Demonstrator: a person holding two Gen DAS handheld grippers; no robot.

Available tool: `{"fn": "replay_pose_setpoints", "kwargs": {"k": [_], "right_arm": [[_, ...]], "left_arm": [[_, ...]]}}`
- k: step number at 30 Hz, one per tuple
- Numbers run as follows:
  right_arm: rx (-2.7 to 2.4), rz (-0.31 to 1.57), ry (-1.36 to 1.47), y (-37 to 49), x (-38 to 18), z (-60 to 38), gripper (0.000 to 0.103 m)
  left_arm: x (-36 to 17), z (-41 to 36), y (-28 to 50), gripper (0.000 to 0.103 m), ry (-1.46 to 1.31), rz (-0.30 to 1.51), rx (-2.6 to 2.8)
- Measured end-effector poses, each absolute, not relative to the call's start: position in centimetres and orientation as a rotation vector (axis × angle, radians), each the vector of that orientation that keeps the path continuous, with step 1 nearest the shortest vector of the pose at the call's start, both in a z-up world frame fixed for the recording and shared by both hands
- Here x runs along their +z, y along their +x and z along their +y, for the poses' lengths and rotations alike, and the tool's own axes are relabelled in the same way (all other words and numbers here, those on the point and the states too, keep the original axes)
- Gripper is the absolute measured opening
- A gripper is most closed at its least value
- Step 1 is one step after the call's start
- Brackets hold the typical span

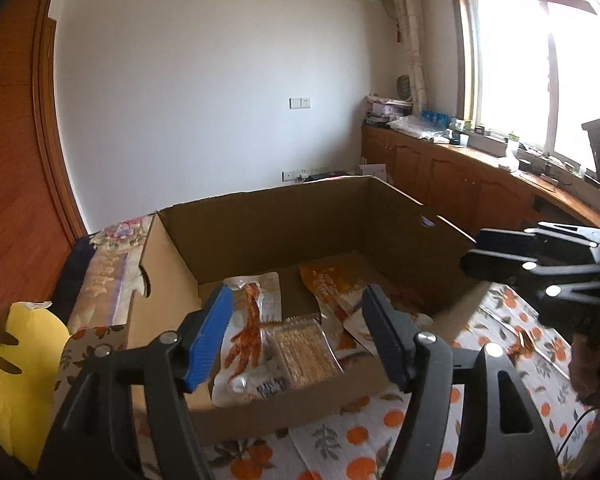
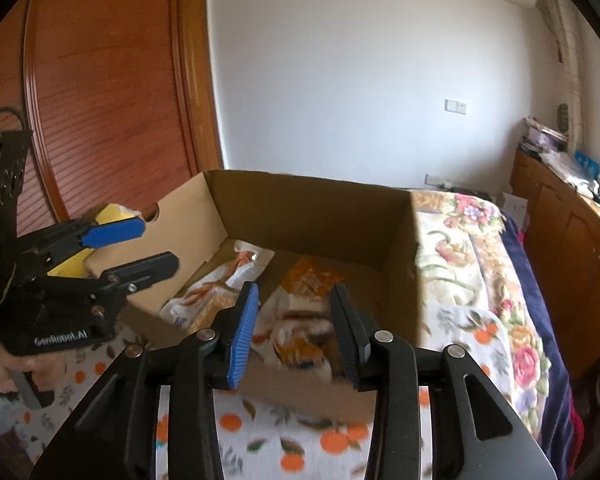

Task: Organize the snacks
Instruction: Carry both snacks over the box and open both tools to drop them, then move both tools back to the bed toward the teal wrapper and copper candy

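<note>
Both my grippers hover at the near edge of an open cardboard box set on a cloth printed with oranges, which appears to cover a bed rather than a tabletop; a floral blanket lies beyond it. My left gripper has its jaws parted with nothing between them, the blue pad on one side and the black pad on the other framing the packets below. My right gripper also stands with jaws apart and empty, though less widely.

The snacks are already in the box. A clear-and-white pouch showing a reddish chicken foot lies along the left side of the floor, a clear pack of golden crackers rests against it near the front wall, and orange-and-white pouches lie toward the right. In the right wrist view the same packets are partly blurred, so I cannot count them exactly.

By my reading, the sorting is well along: several packets sit inside and neither pair of jaws carries anything. A yellow bag stands outside the box at its left corner; whether it belongs among the snacks I cannot tell. What may remain is gathering any loose items and tidying the packets.
</note>
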State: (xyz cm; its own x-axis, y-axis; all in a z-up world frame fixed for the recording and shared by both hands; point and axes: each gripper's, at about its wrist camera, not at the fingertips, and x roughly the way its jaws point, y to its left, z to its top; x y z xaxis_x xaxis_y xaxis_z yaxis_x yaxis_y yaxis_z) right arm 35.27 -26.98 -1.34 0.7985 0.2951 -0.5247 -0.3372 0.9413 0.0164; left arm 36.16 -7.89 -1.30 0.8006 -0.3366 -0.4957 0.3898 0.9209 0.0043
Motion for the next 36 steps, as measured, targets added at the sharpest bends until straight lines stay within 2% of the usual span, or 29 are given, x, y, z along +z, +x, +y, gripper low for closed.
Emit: {"fn": "replay_pose_setpoints", "kwargs": {"k": [1, 6, 24, 36], "right_arm": [[0.333, 0.551, -0.073, 34.7, -1.3, -27.5, 0.045], [0.278, 0.579, -0.05, 31.0, -1.8, -30.4, 0.051], [0.13, 0.796, 0.048, 25.9, -11.5, -36.2, 0.052], [0.11, 0.873, 0.113, 28.6, -13.0, -37.5, 0.05]], "left_arm": [[-1.4, -7.8, 35.6, 0.069, 0.107, 0.51, -0.396], [-2.4, -7.4, 32.7, 0.07, 0.116, 0.528, -0.422], [-9.5, -6.8, 26.4, 0.07, 0.156, 0.678, -0.448], [-11.1, -6.3, 25.7, 0.07, 0.126, 0.741, -0.446]]}}
